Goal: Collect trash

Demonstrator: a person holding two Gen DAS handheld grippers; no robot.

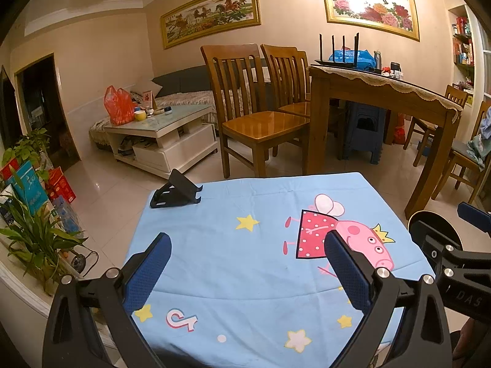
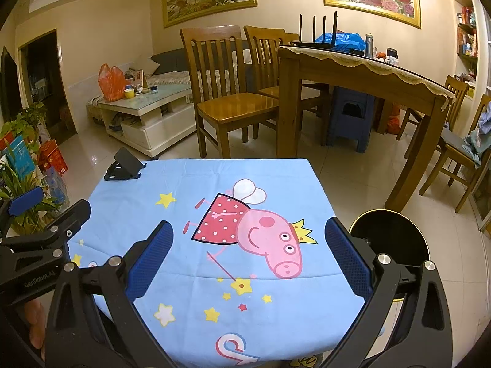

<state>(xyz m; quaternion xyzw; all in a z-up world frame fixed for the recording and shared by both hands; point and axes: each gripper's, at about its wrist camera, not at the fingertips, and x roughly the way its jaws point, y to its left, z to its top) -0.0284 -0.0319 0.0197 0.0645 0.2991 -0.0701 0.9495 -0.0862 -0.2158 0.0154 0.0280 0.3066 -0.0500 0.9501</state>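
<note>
My left gripper (image 1: 247,245) hangs open over a small table covered by a light blue cartoon cloth (image 1: 245,276), with nothing between its blue fingers. My right gripper (image 2: 249,230) is open as well, empty, above the same cloth (image 2: 184,291). A round black bin with a gold rim (image 2: 396,236) stands on the floor by the table's right side, also seen in the left wrist view as the bin (image 1: 429,224). I see no loose trash on the cloth.
A black folding phone stand (image 1: 176,191) sits at the table's far left corner. Wooden chairs (image 1: 260,122) and a dining table (image 1: 383,92) stand beyond. Potted plants (image 1: 33,239) and boxes line the left. A coffee table (image 1: 159,128) holds an orange bag.
</note>
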